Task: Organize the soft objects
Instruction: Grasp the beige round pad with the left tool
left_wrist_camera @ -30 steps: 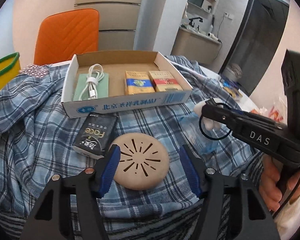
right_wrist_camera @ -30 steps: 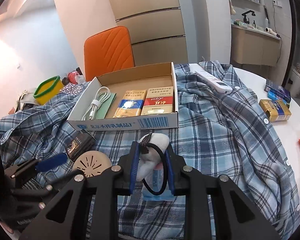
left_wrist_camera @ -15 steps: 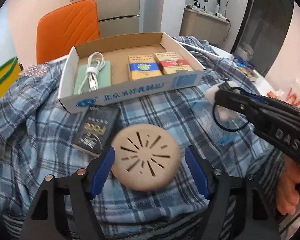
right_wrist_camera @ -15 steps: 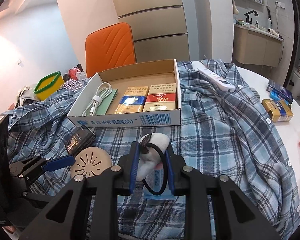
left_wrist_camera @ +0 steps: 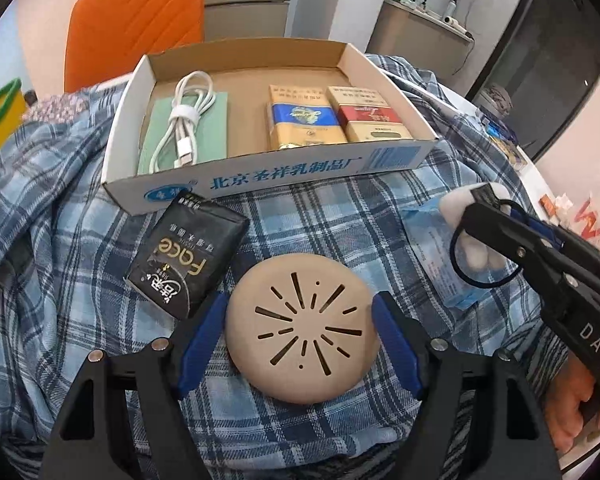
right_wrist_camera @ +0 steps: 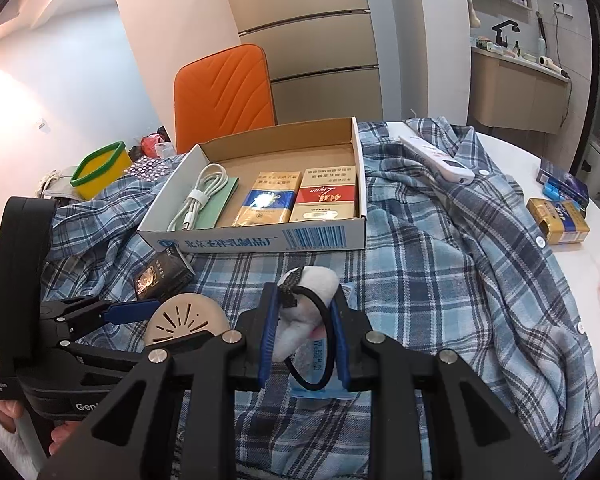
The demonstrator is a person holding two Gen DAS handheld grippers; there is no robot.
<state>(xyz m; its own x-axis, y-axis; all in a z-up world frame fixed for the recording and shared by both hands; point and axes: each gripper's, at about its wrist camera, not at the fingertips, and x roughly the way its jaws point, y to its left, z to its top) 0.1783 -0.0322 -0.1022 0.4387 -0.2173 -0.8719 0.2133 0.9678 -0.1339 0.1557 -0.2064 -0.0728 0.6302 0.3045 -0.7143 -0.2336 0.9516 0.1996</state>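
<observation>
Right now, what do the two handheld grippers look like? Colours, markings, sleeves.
Both are matte black angular frames with silver screws and blue pads on the fingers. The right gripper carries white "DAS" lettering on its body. The left gripper shows small white print, partly readable, on its handle. A white knit cuff shows at the left hand.

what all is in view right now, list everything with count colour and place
cardboard box: 1, white outside, brown inside, on the plaid shirt
charging cable: 1, white, coiled on the green pad at the box's left
green pad: 1, in the box
cartons: 2, gold-blue and gold-red, box's right half
plaid shirt: 1, blue, spread over the table
tissue pack: 1, black, in front of the box
round disc: 1, tan, slotted, between the left fingers
blue packet: 1, under the right gripper
remote: 1, white, on the shirt
orange chair: 1, behind the table
left gripper: open around the disc
right gripper: shut on a white plush hair tie
</observation>
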